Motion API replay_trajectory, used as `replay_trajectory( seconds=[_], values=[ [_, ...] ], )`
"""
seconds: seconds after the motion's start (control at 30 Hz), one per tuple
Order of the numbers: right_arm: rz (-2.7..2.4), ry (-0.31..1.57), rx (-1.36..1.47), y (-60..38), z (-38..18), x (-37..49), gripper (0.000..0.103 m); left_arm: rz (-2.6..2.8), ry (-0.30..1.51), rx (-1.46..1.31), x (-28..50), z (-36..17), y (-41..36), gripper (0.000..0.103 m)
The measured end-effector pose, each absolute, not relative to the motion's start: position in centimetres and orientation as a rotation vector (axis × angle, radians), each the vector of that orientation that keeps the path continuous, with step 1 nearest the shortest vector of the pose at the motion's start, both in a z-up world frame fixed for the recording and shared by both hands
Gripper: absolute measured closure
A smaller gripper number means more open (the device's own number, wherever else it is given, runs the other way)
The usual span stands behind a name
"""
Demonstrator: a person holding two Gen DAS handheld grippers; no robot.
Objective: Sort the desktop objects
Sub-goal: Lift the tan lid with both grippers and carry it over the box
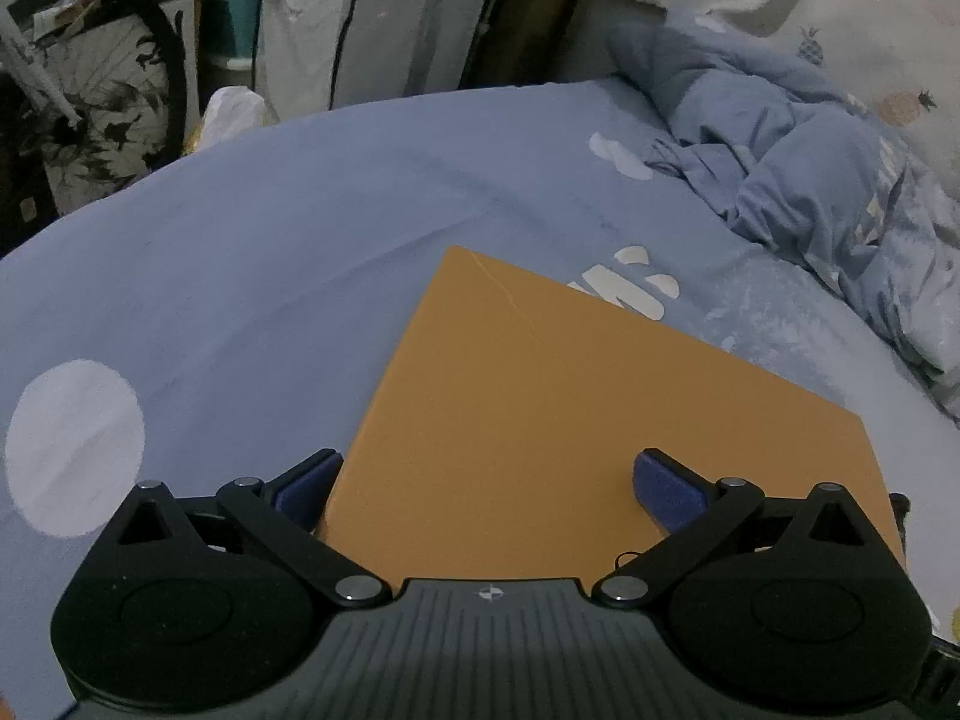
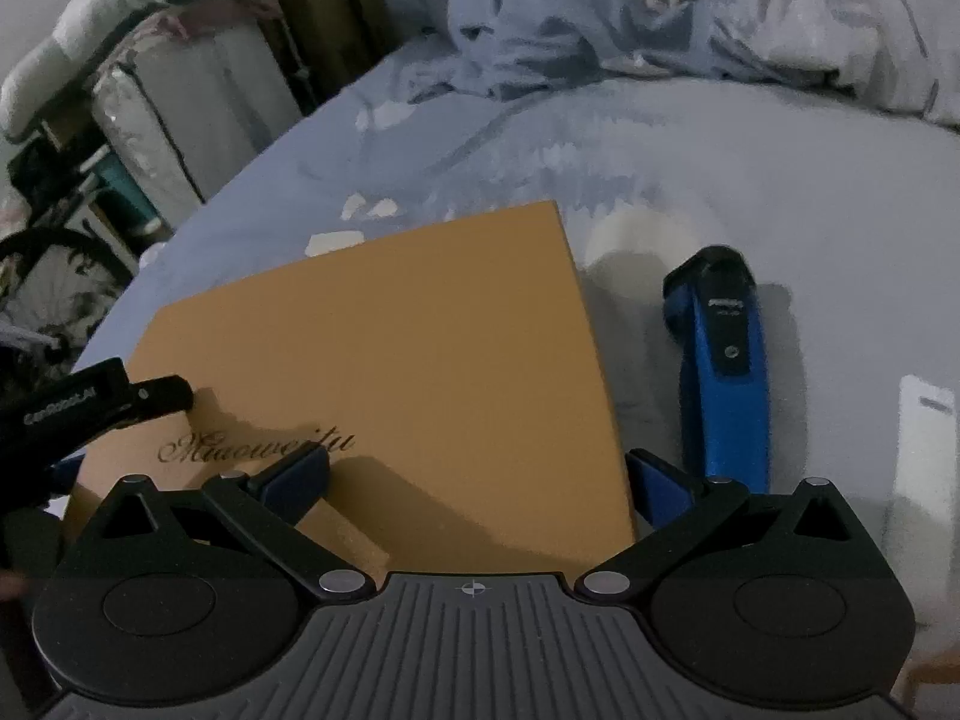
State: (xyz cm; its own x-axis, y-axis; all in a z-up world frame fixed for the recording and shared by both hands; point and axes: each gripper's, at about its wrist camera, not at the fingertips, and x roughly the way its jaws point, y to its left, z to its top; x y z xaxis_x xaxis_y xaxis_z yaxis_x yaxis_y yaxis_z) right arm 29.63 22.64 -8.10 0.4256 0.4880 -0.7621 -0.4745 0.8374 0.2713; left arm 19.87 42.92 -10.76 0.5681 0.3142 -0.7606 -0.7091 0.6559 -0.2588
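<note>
Both of your tongs are spread wide and gripping nothing. The left tongs (image 1: 486,489) hover over the near edge of the flat orange box (image 1: 540,420): their left pad sits just off the box's left edge, the right pad over its top face. The right tongs (image 2: 480,480) straddle the box's near right corner, with the left pad over the lid near the cursive lettering and the right pad just past the box's right edge. The box lies flat on the bed sheet (image 1: 240,276), directly ahead of both tongs.

Your main risk is the grip itself. The box looks broad and flat, so if either tongs close where they are, one pad would likely press down on the lid rather than catch an edge, and the box could slide away on the soft sheet or tip instead of lifting. If you pinch one corner only, the box would probably swing and sag.

Watch the blue trimmer (image 2: 723,372) as well. It lies just to the right of the right tongs, beside the box. Shift the box rightward or widen your approach there and you may nudge it, or trap it against the box edge. A white card (image 2: 927,438) lies farther right and could also be swept along.

Your two tongs are close together, so crossing paths could make them collide.
</note>
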Motion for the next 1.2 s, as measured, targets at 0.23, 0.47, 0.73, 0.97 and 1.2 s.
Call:
replay_trajectory(
  seconds=[0.23,0.47,0.73,0.97,1.2],
  values=[
    [0.611,0.952,0.025,20.7,-5.9,28.0,0.000,0.644,0.730,-0.576,18.8,-8.5,41.1,0.000],
    [0.609,0.923,0.048,17.8,-2.6,26.6,0.000,0.631,0.709,-0.552,18.4,-5.3,38.5,0.000],
    [0.585,0.875,0.090,13.2,1.7,24.9,0.000,0.604,0.671,-0.502,18.0,-0.8,34.5,0.000],
    [0.567,0.813,0.100,8.9,5.9,23.5,0.000,0.574,0.626,-0.490,17.5,2.7,31.1,0.000],
    [0.534,0.765,0.129,4.0,9.3,22.1,0.000,0.531,0.597,-0.455,17.1,6.0,27.0,0.000]
  ],
)
